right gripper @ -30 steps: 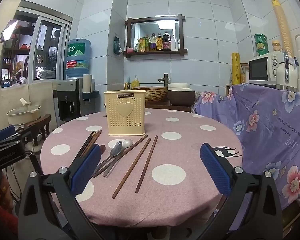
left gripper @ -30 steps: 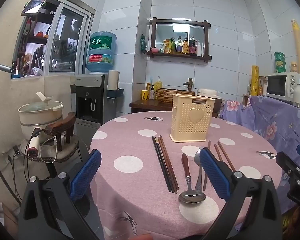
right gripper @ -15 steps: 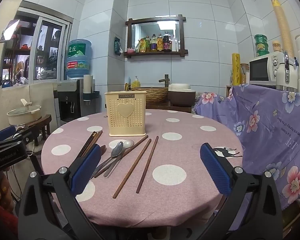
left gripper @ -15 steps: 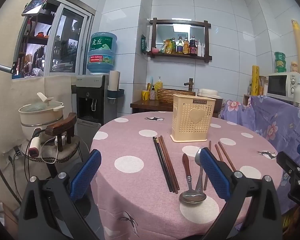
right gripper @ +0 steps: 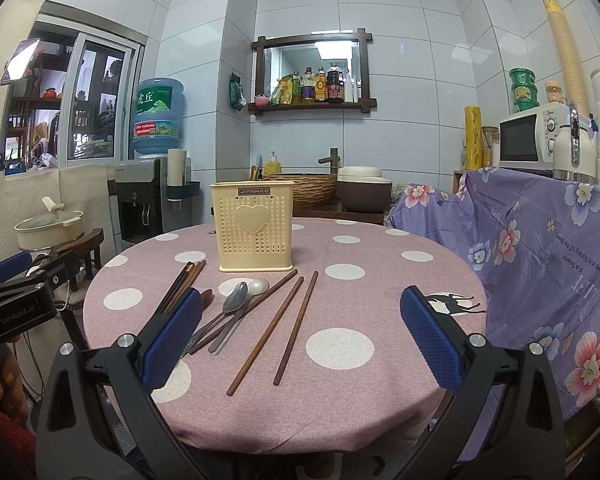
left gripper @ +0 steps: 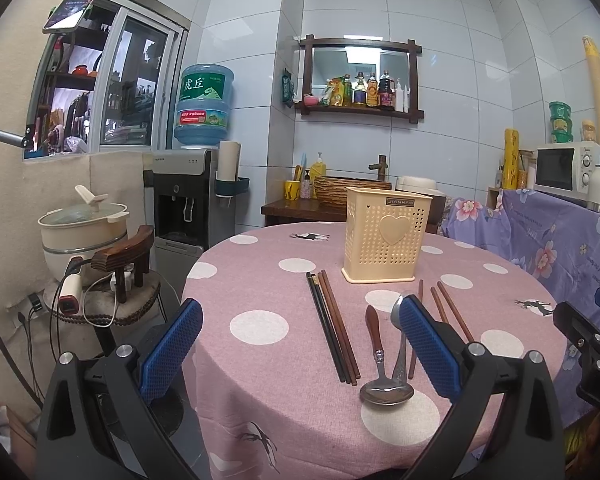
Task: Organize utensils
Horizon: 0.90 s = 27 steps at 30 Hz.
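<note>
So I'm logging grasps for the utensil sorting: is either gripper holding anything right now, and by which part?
Nothing is held. The left gripper and the right gripper are both open, above the table; the spoons and chopsticks lie untouched.

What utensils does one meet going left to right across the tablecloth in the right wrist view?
Bundle of dark chopsticks → two spoons → slanted chopstick under the spoons → two loose brown chopsticks.
</note>
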Motion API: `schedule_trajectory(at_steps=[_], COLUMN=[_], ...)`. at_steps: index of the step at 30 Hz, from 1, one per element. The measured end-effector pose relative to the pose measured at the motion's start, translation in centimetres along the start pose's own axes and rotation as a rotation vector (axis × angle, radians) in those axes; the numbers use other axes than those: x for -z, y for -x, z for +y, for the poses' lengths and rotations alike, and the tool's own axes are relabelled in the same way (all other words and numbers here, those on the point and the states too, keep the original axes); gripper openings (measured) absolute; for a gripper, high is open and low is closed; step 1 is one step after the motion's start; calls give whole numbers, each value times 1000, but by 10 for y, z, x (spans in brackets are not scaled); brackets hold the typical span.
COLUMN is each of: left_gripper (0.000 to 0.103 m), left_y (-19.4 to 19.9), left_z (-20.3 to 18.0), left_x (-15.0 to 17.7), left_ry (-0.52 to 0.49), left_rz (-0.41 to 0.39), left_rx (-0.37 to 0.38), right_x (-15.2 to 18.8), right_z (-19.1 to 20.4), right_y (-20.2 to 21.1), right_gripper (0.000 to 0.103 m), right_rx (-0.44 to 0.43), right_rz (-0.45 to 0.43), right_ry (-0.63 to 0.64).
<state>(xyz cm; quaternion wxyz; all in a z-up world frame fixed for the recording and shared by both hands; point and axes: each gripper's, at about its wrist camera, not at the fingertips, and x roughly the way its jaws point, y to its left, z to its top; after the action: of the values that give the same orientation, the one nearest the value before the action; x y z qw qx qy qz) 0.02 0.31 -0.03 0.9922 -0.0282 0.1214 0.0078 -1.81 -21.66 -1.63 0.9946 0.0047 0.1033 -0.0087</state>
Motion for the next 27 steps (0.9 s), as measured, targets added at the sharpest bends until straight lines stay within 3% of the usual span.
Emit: schedule_trajectory(at_steps=[27], left_gripper=[98], left_y=[-2], left_z=[5], left_x=[3], left_ry=[-5], left_rz=[0], left_rx=[-4], right_x=[0], right_z=[1], right_y=[0], right_gripper=[98], right_rx=[-2], right_rz=[1], right_ry=[1])
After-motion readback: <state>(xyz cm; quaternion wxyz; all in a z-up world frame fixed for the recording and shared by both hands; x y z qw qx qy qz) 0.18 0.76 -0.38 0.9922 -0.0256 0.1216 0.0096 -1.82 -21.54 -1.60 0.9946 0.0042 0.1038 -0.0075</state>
